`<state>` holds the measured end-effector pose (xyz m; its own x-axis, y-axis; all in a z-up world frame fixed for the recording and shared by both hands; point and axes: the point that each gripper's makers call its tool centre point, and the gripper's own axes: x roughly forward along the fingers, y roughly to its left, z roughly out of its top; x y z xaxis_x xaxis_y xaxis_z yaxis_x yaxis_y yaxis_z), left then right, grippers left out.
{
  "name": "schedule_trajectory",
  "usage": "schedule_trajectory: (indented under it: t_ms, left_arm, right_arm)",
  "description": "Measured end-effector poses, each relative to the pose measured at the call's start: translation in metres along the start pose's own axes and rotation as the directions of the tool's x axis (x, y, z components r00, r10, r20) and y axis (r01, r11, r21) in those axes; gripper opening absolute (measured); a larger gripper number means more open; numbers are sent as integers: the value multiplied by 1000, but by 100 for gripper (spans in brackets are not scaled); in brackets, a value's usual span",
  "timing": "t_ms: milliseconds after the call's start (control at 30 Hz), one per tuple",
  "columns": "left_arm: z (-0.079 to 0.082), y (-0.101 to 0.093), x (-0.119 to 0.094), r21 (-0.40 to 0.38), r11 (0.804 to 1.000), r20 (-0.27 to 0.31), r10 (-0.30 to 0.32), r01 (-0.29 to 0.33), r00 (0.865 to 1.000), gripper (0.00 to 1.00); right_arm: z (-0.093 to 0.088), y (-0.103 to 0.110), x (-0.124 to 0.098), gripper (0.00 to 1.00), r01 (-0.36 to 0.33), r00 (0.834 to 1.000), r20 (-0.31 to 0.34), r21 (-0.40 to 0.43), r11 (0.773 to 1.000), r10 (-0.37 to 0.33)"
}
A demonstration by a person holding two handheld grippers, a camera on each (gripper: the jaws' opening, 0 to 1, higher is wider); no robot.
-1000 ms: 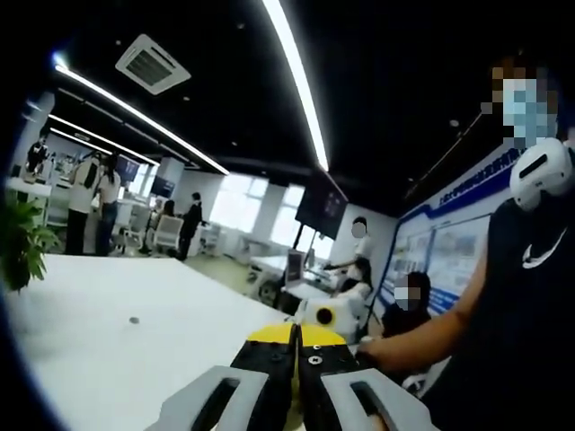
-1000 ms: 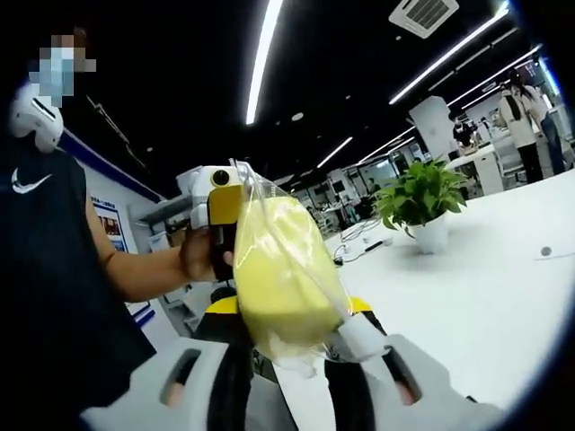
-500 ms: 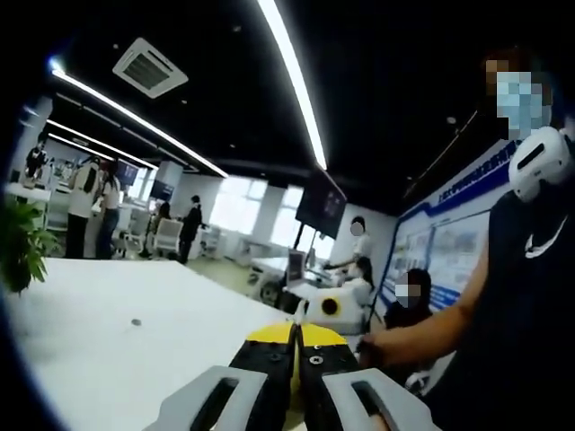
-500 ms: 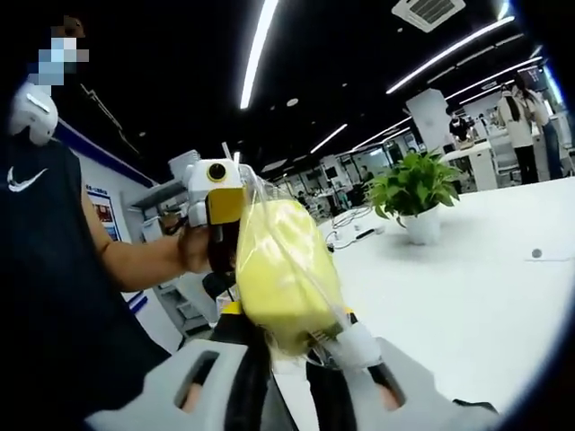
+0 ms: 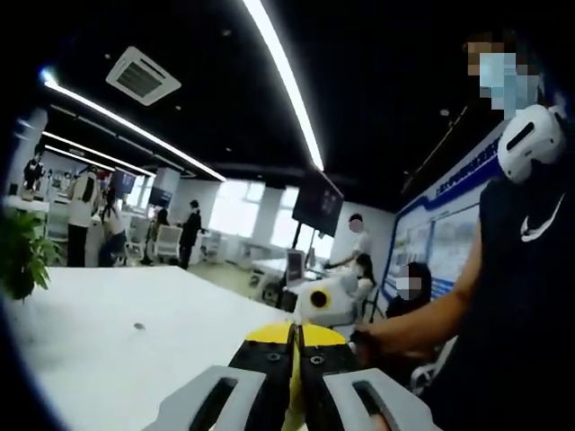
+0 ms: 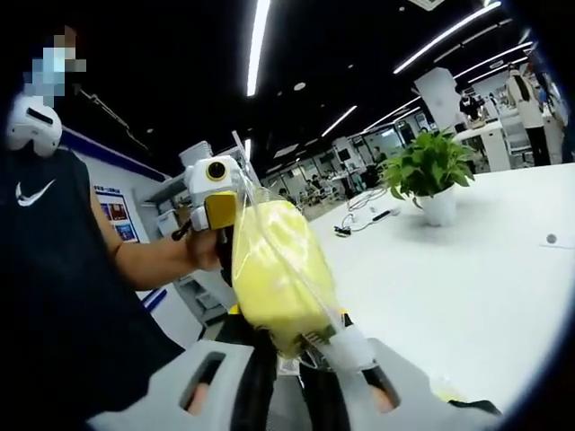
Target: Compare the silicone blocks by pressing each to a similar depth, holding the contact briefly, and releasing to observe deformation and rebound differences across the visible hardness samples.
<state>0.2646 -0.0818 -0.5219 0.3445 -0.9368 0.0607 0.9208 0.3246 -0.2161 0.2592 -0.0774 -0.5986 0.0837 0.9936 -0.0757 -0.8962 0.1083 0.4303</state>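
Note:
A yellow silicone block in a clear plastic bag (image 6: 274, 269) stands upright in the right gripper view. My right gripper (image 6: 305, 348) is shut on its lower end. Just behind the bag's top left is my left gripper (image 6: 214, 193), held by a hand (image 6: 203, 253); whether it touches the bag I cannot tell. In the left gripper view, my left gripper (image 5: 295, 364) has its jaws pressed together, with a thin yellow sliver in the seam. Beyond it the right gripper (image 5: 320, 302) shows small, above a hand (image 5: 370, 342).
A wide white table (image 5: 108, 359) lies below both grippers, with a small dark dot (image 6: 551, 239) on it. A potted plant (image 6: 433, 175) and cables (image 6: 364, 220) sit at its far side. A person in a dark shirt (image 6: 54, 269) stands close. Other people stand far off.
Both views have shifted slightly with the hands. The bagged yellow block stays clamped in my right gripper, and my left gripper stays shut beside it.

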Motion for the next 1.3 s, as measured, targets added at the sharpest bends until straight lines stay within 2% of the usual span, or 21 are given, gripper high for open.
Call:
schedule_trajectory:
  t_ms: [133,267,300,533,700,767,867,1033,1100,1300]
  left_arm:
    - [3,-2,-1,-4,1000,29,5,-5,1000,1]
    - [3,1,-1,-32,999,13,12,-11,1000,1]
    - [1,2,-1,-63,998,3,7,-7,1000,1]
    - [-4,-1,6,-53,999,-1,-3,3,1000,9]
    - [-5,0,8,-69,998,4,-5,5,1000,6]
    - [-4,-1,8,-102,995,8,-1,2,1000,5]
    - [0,-3,5,-118,993,26,-18,21,1000,4]
    - [2,-3,8,-110,994,26,-25,28,999,0]
    - [2,-2,7,-91,996,14,-16,17,1000,0]
    - [2,0,5,-113,993,21,-16,18,1000,0]
  right_arm:
    - [1,5,2,3,-27,1000,6,17,1000,27]
    - [0,6,2,3,-38,999,-8,29,999,39]
    - [-1,7,2,3,-42,999,-16,30,999,43]
    - [-6,9,5,3,-54,998,-21,40,998,55]
    - [-6,10,2,3,-61,998,-26,48,997,62]
    - [-5,11,1,3,-67,997,-27,48,997,68]
    - [-2,14,3,3,-75,997,-16,45,996,75]
    - [0,15,2,4,-77,997,6,55,996,76]
    - [0,13,3,4,-75,997,4,54,996,75]
    - [0,11,4,5,-50,999,-11,26,998,51]
